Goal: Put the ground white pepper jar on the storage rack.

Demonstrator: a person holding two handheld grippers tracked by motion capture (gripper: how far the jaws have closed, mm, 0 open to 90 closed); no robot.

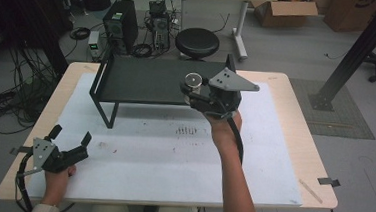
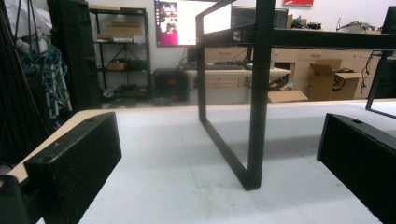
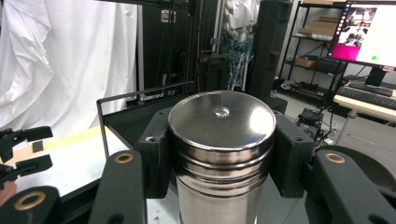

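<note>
A shiny steel canister (image 3: 221, 154) with a flat round lid stands upright between the two black pads of my right gripper (image 3: 222, 149), which is shut on it. In the high view the canister (image 1: 194, 80) hangs just above the right end of the black metal shelf (image 1: 142, 80), with the right gripper (image 1: 197, 89) held up by a raised hand. My left gripper (image 1: 70, 137) rests near the table's front left corner, jaws wide open with nothing between them. In the left gripper view, my left gripper (image 2: 219, 163) faces the shelf's near leg (image 2: 254, 140).
A white mat (image 1: 173, 150) covers most of the wooden table. The shelf stands at the back left of the mat. Behind the table are a round black stool (image 1: 197, 42), computer towers (image 1: 120, 23) and cables on the floor. A black post (image 1: 355, 52) rises at the right.
</note>
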